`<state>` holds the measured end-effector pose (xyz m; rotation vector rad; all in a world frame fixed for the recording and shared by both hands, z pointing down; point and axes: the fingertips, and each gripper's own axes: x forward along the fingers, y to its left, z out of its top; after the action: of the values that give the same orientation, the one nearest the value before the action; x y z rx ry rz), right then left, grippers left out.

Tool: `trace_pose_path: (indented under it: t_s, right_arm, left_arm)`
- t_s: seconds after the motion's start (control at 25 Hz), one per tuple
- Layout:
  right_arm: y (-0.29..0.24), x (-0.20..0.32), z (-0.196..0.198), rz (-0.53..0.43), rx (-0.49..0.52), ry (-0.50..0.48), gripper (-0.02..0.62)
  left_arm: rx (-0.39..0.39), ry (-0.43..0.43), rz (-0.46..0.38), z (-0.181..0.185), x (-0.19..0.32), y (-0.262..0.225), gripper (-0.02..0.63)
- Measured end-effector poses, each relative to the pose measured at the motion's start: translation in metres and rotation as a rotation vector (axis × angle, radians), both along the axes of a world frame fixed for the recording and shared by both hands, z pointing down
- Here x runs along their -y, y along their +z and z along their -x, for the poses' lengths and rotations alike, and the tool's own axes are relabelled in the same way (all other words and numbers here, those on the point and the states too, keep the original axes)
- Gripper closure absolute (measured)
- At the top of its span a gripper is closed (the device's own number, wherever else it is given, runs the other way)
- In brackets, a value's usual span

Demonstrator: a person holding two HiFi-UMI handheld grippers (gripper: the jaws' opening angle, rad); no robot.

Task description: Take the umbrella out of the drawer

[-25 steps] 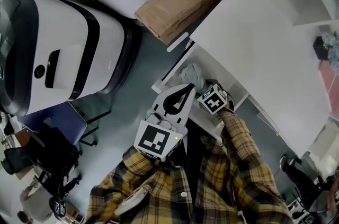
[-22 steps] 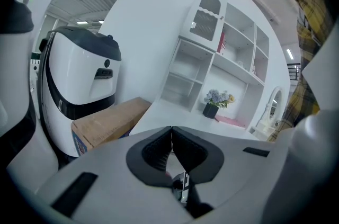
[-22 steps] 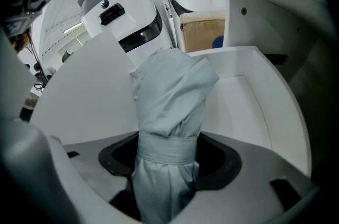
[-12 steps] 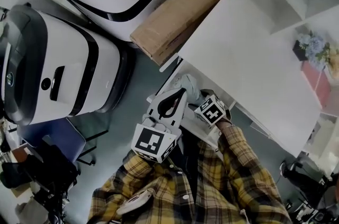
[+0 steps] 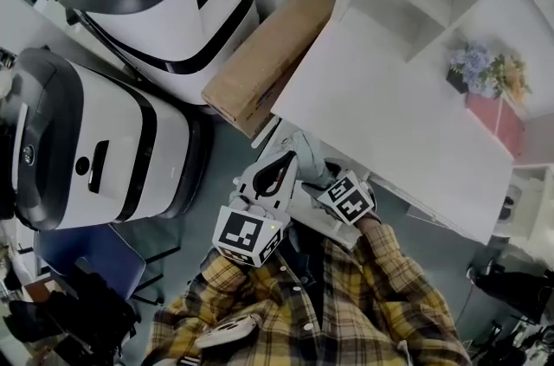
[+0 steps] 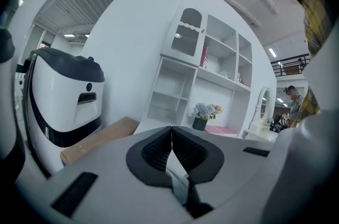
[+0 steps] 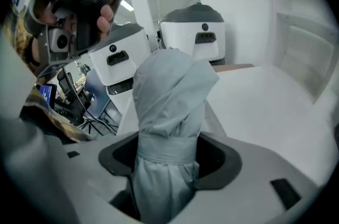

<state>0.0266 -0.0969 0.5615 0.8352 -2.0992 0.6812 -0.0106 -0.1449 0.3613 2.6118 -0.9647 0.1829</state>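
Umbrella (image 7: 169,106) higher, beside desk (image 5: 381,96) edge

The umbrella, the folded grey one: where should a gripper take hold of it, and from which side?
Grip the umbrella at its wrap strap, where the cloth is cinched narrowest and firmest. Come from the side, with the jaws across its long axis; the looser cloth above would likely slip. The right gripper is shut on it just there.
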Motion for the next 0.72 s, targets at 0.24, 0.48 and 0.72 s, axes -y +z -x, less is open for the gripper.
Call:
trace_pose_path:
  t_s: [0.24,0.48,0.72]
  right_arm:
    - [-0.069,-0.001,-0.030,-0.134,0.101,0.198,0.290]
    - [-0.133,-0.011,-0.072,-0.283,0.170,0.352,0.290]
    - [-0.186,-0.028,-0.099,-0.414,0.207,0.426,0.290]
  left_arm:
    - [-0.029,0.094,-0.045,-0.022,-0.009,-0.024,0.583]
    - [-0.056,0.196,-0.077,-0.054,-0.020,-0.043,0.583]
    - [-0.074,0.280,-0.092,-0.080,-0.033,-0.055,0.583]
